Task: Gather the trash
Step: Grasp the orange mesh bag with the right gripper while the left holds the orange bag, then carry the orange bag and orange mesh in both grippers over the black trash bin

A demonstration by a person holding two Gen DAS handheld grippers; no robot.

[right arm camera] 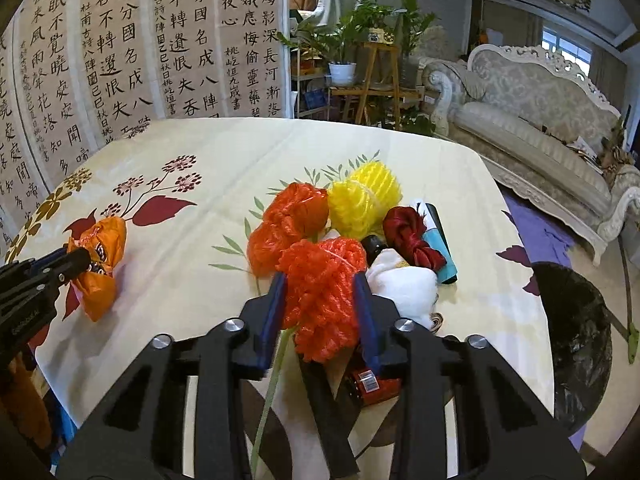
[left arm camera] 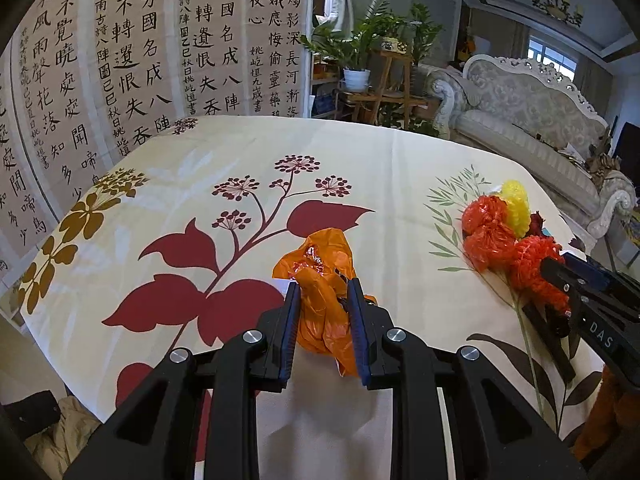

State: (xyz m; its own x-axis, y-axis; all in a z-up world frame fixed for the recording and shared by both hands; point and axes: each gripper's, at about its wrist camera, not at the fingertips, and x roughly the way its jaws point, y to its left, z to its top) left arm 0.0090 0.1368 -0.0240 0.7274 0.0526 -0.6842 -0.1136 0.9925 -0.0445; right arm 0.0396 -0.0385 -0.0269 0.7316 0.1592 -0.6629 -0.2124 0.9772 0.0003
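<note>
On the floral tablecloth [left arm camera: 360,168], a crumpled orange plastic bag [left arm camera: 324,300] is being pinched by the left gripper [left arm camera: 325,292], while a red-orange foam net [right arm camera: 324,292] is being squeezed between the right gripper [right arm camera: 322,284] fingers.

The tablecloth [left arm camera: 360,152] is matt printed cloth. On it, the orange bag [left arm camera: 324,280] is thin, crinkled glossy plastic, and right of the bag the red foam net [right arm camera: 324,280] looks knobbly and matt. Beside that net, the white cloth [right arm camera: 404,280] looks soft.
</note>
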